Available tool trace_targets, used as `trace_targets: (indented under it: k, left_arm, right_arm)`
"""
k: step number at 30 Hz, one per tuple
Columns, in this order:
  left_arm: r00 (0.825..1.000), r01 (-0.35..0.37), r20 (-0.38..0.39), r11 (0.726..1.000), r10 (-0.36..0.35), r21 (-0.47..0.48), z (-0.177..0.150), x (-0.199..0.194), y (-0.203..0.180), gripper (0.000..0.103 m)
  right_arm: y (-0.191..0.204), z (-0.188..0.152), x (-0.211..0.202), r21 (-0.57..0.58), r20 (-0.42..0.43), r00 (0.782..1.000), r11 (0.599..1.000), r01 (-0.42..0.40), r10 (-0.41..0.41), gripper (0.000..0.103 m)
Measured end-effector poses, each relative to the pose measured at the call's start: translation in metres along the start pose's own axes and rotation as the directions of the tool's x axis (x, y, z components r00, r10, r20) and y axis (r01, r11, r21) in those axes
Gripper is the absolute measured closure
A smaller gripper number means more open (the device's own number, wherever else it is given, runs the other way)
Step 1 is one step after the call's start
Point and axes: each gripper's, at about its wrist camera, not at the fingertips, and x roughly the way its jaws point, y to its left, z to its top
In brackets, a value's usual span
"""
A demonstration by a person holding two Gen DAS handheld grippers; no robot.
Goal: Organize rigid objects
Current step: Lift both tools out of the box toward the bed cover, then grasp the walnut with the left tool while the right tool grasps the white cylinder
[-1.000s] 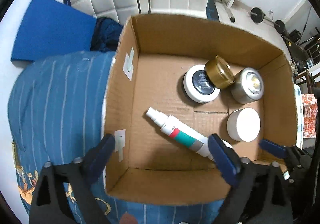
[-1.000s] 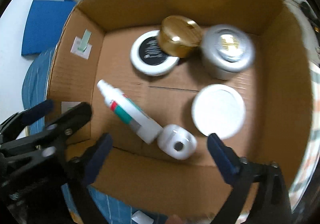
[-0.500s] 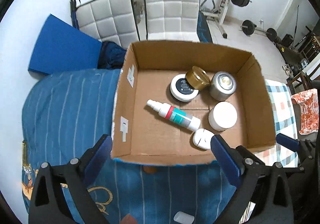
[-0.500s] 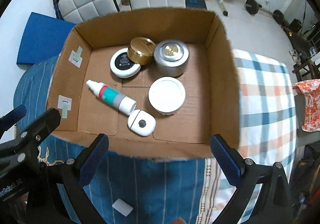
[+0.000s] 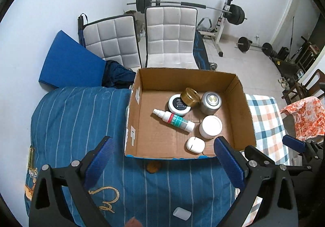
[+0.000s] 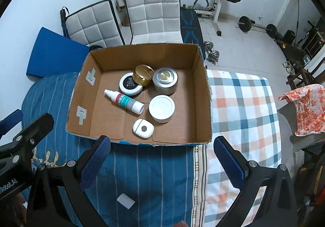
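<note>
1. A cardboard box (image 5: 237, 93) stands on a bed with a blue striped cover (image 5: 77, 125). To its right lies a checked cloth (image 6: 243, 105).
2. Inside the box, a spray bottle (image 5: 174, 120) lies on its side, its nozzle pointing to the far left.
3. On the far side of the bottle there is a flat white jar with a black label (image 5: 178, 104). A gold jar (image 5: 190, 97) leans on its far right edge.
4. A silver tin (image 5: 211, 103) stands just to the right of the gold jar.
5. A white jar (image 5: 210, 126) stands upright on the near side of the silver tin, close to the base of the bottle.
6. A small white case (image 5: 195, 145) lies near the front wall of the box, just beside the white jar.
7. The left tongs (image 5: 164, 163) hang above the cover on the near side of the box, wide apart and holding nothing.
8. The right tongs (image 6: 162, 161) are also wide apart and hold nothing, near the front wall of the box.
9. A small white block (image 6: 126, 201) lies on the cover on the near side of the box.
10. Two white padded chairs (image 5: 170, 34) stand beyond the box.
</note>
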Motion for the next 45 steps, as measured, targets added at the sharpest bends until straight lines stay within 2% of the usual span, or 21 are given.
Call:
trace_targets:
  k: [7,12,15,18,21,22,25,28,29,30,33,34,36,38,42,43,45]
  left_arm:
    - [1.0,0.01,0.026,1.0,-0.01,0.0,-0.002,-0.019,0.005,0.002]
    - [1.0,0.014,0.023,1.0,-0.014,-0.011,-0.007,-0.023,0.011,0.002]
    - [1.0,0.001,0.002,0.999,-0.001,-0.033,-0.02,-0.02,0.019,0.002]
    - [0.999,-0.037,-0.042,0.998,0.035,-0.049,-0.049,-0.011,0.032,0.002]
    - [0.983,-0.13,-0.139,0.991,0.124,-0.038,-0.097,0.014,0.05,0.002]
    - [0.973,-0.152,-0.179,0.988,0.143,-0.037,-0.112,0.024,0.056,0.002]
    - [0.938,-0.172,-0.319,0.981,0.136,-0.086,-0.156,0.056,0.079,0.003]
    - [0.909,-0.203,-0.39,0.973,0.146,-0.109,-0.186,0.075,0.095,0.002]
    - [0.903,-0.209,-0.403,0.972,0.149,-0.111,-0.192,0.079,0.098,0.003]
    - [0.896,-0.214,-0.418,0.97,0.149,-0.112,-0.199,0.084,0.1,0.003]
    - [0.888,-0.213,-0.438,0.97,0.142,-0.116,-0.205,0.093,0.104,0.003]
    - [0.888,-0.207,-0.44,0.971,0.135,-0.12,-0.206,0.096,0.104,0.003]
    - [0.893,-0.191,-0.434,0.973,0.117,-0.131,-0.201,0.102,0.101,0.003]
    - [0.899,-0.17,-0.427,0.975,0.095,-0.141,-0.191,0.11,0.096,0.003]
    - [0.919,-0.087,-0.393,0.974,-0.002,-0.208,-0.16,0.14,0.083,0.004]
    - [0.926,-0.07,-0.378,0.975,-0.016,-0.212,-0.153,0.147,0.079,0.008]
    - [0.932,-0.038,-0.36,0.981,-0.034,-0.19,-0.14,0.162,0.068,0.025]
  right_arm:
    - [0.002,-0.007,-0.027,0.005,0.032,0.999,1.0,0.01,-0.01,0.0]
    - [0.007,-0.013,-0.031,0.011,0.026,1.0,1.0,-0.004,0.004,0.0]
    - [0.014,-0.025,-0.02,0.005,-0.014,0.999,0.999,-0.033,0.033,0.0]
    - [0.032,-0.053,0.008,-0.044,-0.108,0.992,0.996,-0.075,0.07,0.0]
    - [0.054,-0.094,0.053,-0.102,-0.242,0.967,0.989,-0.111,0.084,0.0]
    - [0.064,-0.111,0.074,-0.124,-0.295,0.952,0.985,-0.123,0.082,0.0]
    - [0.087,-0.151,0.121,-0.172,-0.404,0.913,0.975,-0.143,0.062,0.0]
    - [0.102,-0.178,0.155,-0.195,-0.472,0.881,0.969,-0.154,0.045,0.002]
    - [0.105,-0.185,0.162,-0.199,-0.484,0.874,0.968,-0.151,0.037,0.003]
    - [0.108,-0.191,0.17,-0.203,-0.499,0.866,0.968,-0.149,0.029,0.009]
    - [0.11,-0.201,0.186,-0.215,-0.516,0.857,0.971,-0.11,-0.017,0.049]
    - [0.108,-0.2,0.183,-0.213,-0.487,0.873,0.973,-0.088,-0.028,0.057]
    - [0.103,-0.198,0.18,-0.194,-0.465,0.885,0.979,-0.066,-0.032,0.063]
    - [0.089,-0.193,0.177,-0.133,-0.455,0.89,0.99,-0.053,-0.013,0.064]
    - [0.048,-0.18,0.171,-0.005,-0.424,0.906,1.0,-0.022,0.018,0.065]
    - [0.039,-0.177,0.17,0.022,-0.422,0.906,1.0,-0.018,0.026,0.065]
    - [0.017,-0.171,0.17,0.081,-0.416,0.909,0.997,-0.006,0.039,0.065]
